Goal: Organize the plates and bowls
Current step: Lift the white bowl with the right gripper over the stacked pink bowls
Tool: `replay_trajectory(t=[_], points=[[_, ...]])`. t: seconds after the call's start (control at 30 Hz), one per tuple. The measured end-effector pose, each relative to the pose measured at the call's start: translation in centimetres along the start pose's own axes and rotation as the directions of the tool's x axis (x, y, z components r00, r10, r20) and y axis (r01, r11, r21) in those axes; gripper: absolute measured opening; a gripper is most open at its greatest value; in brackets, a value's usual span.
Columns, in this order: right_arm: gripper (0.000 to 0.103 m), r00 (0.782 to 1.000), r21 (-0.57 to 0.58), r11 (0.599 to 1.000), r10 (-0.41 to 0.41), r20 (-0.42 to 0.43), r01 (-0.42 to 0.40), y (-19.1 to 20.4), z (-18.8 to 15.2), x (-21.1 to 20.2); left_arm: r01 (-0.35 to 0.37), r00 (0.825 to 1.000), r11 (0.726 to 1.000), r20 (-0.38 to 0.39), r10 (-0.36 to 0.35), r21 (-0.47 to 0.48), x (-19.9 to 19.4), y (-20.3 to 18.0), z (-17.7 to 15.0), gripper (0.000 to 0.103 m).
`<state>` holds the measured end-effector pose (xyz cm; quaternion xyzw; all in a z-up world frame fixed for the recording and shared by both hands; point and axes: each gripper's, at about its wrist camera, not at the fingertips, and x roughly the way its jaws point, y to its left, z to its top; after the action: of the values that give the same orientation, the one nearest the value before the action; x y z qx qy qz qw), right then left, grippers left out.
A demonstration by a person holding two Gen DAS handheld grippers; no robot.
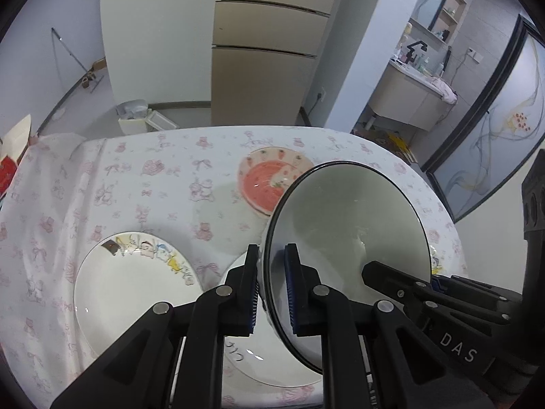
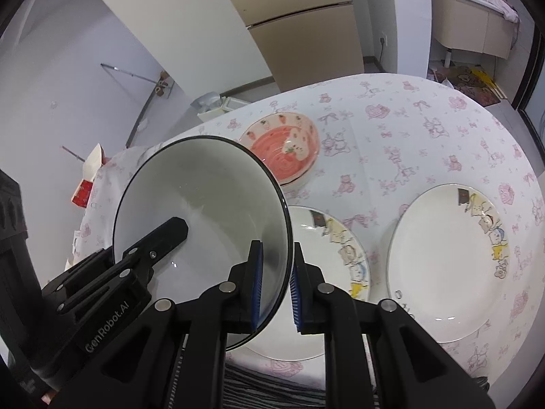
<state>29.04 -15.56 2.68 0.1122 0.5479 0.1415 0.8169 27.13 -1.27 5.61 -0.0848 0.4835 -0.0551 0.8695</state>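
Both grippers are pinching one bowl (image 1: 347, 238) by opposite rim edges: left gripper (image 1: 272, 289) clamped on one side, right gripper (image 2: 276, 286) on the other, jaws narrow on the wall. Bowl is hanging tilted above a plate (image 2: 337, 255) on the table (image 1: 136, 177). Looks glazed, stiff, breakable, likely slippery; thin rim grips are risking slip if tilting further. Pink bowl (image 2: 282, 146) is sitting beyond.
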Motion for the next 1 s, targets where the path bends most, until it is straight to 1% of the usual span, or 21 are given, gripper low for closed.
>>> replay_trajectory(t=[0.07,0.13,0.23,0.33,0.57,0.7,0.8,0.9,1.0], points=[[0.014,1.000,0.001,1.000,0.000,-0.002,0.000,0.5,0.0,0.4,0.014,1.000,1.000,-0.014,-0.015,-0.021,0.3,1.0,0.1,0.015],[0.014,1.000,0.009,1.000,0.016,-0.007,-0.016,0.8,0.1,0.8,0.014,1.000,1.000,-0.016,-0.014,-0.027,0.3,1.7,0.1,0.015],[0.014,1.000,-0.003,1.000,0.019,-0.006,-0.019,1.5,0.1,1.2,0.000,1.000,1.000,0.000,0.000,-0.020,0.1,2.1,0.3,0.015],[0.014,1.000,-0.020,1.000,0.017,0.005,-0.017,2.1,0.5,1.1,0.003,1.000,1.000,0.019,-0.003,-0.017,-0.2,2.3,1.0,0.015],[0.015,0.998,-0.044,0.998,0.040,0.053,-0.037,2.7,3.4,1.0,0.024,0.997,1.000,0.068,-0.023,-0.012,0.1,2.7,3.9,0.015],[0.015,0.997,-0.049,0.998,0.037,0.072,-0.034,2.5,5.5,2.1,0.000,0.997,1.000,0.075,0.000,0.002,1.7,2.7,6.3,0.015],[0.015,0.996,-0.036,0.999,0.036,0.079,-0.034,1.9,6.9,3.4,0.001,0.998,1.000,0.066,-0.002,0.013,3.5,2.7,7.9,0.015],[0.015,0.995,-0.018,0.999,0.034,0.096,-0.033,0.9,8.0,4.6,0.023,0.998,1.000,0.058,-0.024,0.009,5.6,2.7,9.2,0.015],[0.015,0.991,0.022,0.999,0.027,0.130,-0.030,-0.7,8.6,5.7,0.083,0.996,0.996,0.031,-0.082,-0.022,8.3,2.9,9.8,0.015]])
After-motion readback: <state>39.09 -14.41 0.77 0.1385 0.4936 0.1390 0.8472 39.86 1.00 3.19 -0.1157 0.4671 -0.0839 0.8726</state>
